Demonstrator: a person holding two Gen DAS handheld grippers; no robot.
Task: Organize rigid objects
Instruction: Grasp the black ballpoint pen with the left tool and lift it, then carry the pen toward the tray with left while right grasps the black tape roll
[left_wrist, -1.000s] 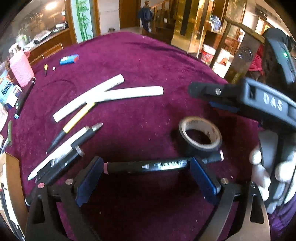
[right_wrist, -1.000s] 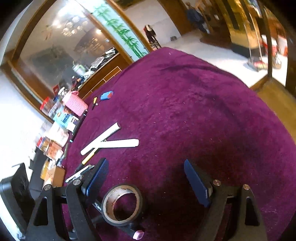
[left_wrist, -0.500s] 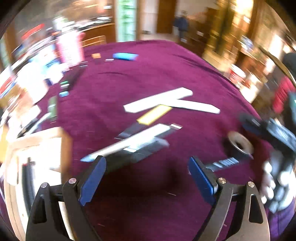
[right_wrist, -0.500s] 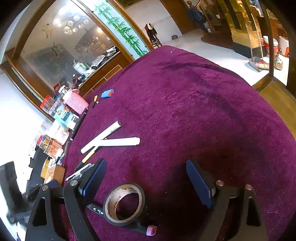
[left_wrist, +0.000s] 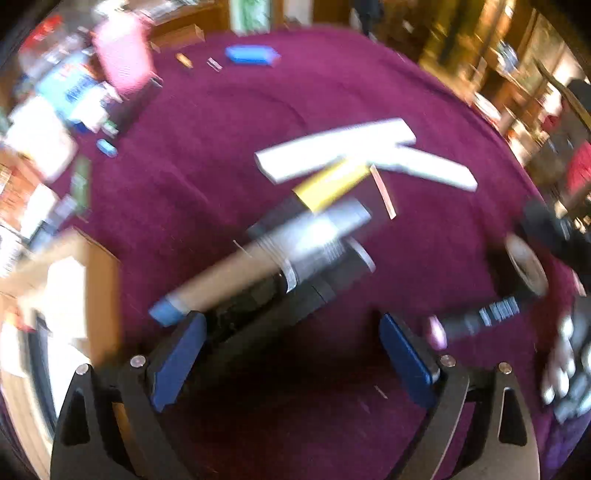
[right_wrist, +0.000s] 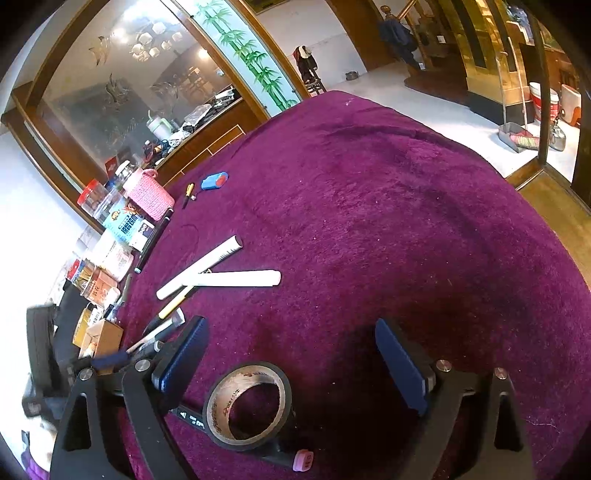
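The left gripper (left_wrist: 291, 350) has swung off the black marker (left_wrist: 480, 319) — fingers wide open, empty — and now faces the pen cluster (left_wrist: 280, 258) near the cardboard box (left_wrist: 99, 280). The right gripper (right_wrist: 291, 365) hovers open over the tape roll (right_wrist: 249, 404) on the worktop (right_wrist: 369, 221); pens next, likely.

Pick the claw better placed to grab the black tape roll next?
Right. The black tape roll lies between the open right claw fingers, leaning on the black marker. The open left claw faces the pen cluster, tape far right.
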